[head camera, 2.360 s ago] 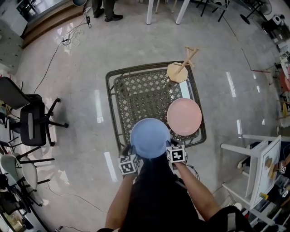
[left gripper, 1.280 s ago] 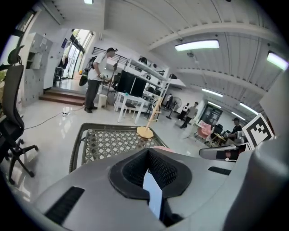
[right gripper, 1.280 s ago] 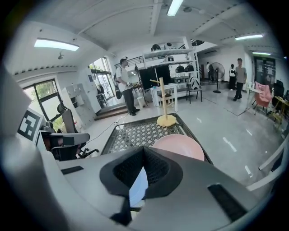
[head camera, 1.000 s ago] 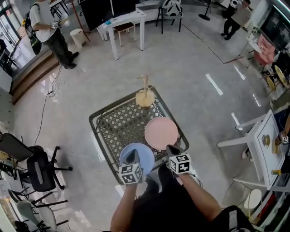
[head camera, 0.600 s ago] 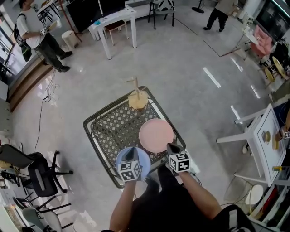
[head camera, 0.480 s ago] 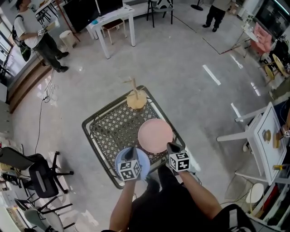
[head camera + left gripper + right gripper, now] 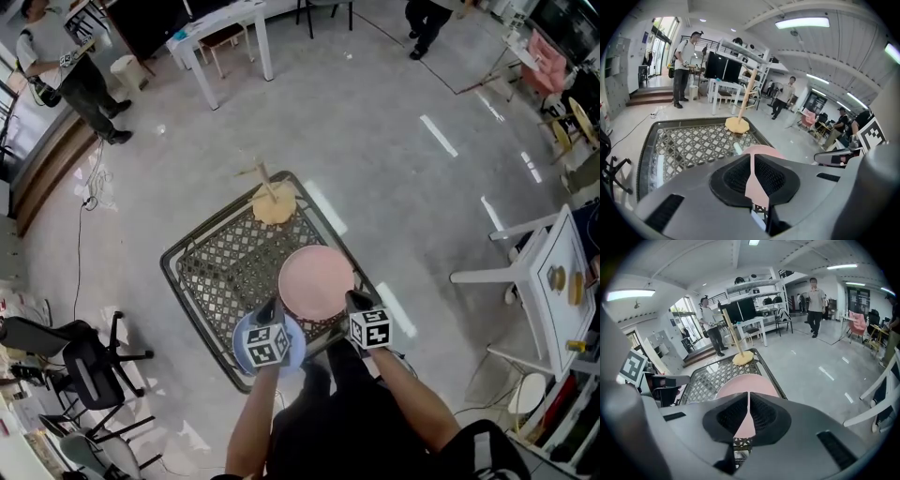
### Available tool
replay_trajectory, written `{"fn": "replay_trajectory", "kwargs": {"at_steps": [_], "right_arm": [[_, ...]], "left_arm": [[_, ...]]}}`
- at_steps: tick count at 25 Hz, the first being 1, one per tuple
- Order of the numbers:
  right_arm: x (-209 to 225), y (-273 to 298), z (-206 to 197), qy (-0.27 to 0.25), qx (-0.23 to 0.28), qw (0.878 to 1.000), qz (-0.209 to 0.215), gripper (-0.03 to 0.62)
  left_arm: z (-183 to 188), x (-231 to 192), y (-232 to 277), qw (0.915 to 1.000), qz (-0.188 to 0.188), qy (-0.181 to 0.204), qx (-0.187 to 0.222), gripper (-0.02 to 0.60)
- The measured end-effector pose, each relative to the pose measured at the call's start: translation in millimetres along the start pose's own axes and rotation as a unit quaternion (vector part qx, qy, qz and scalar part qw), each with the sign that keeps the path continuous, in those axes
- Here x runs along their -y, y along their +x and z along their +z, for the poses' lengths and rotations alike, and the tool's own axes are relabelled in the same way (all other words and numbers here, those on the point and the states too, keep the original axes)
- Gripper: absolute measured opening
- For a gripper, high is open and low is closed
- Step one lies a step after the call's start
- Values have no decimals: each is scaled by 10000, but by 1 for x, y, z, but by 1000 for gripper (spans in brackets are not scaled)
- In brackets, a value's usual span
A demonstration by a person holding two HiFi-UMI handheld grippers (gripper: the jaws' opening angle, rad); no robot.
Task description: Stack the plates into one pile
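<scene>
A pink plate lies on the right side of the lattice-topped table. A blue plate lies at the table's near corner, to the left of the pink one. My left gripper hangs over the blue plate, and its marker cube hides most of that plate. My right gripper is at the pink plate's near right rim. Both are shut with nothing between the jaws. The left gripper and the right gripper each point at the pink plate.
A wooden peg stand sits at the table's far corner. Black office chairs stand on the floor to the left. A white table stands to the right. People and a white desk are at the back.
Both grippers have come down and back toward the table's near edge. The left cube now covers more of the blue plate. The plates have not moved on the table.
</scene>
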State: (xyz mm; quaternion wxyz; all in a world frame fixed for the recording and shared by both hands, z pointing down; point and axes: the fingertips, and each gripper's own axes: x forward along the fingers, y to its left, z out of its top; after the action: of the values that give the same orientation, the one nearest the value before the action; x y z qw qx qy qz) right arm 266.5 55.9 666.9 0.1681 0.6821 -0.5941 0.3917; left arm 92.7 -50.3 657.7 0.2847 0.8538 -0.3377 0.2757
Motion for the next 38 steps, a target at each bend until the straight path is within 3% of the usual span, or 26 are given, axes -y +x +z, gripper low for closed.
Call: {"fn": "replay_trajectory", "kwargs": {"at_steps": [15, 25, 38], "right_arm": [[44, 61, -26, 62, -718, 9974, -65, 49], [67, 89, -55, 114, -1245, 9921, -111, 55], [70, 115, -76, 166, -1650, 9861, -51, 57]], "left_arm": [[-45, -18, 74, 9957, 148, -105, -904, 120], [-75, -38, 100, 9890, 472, -213, -1386, 132], [-87, -46, 117, 9845, 665, -142, -1615, 124]]}}
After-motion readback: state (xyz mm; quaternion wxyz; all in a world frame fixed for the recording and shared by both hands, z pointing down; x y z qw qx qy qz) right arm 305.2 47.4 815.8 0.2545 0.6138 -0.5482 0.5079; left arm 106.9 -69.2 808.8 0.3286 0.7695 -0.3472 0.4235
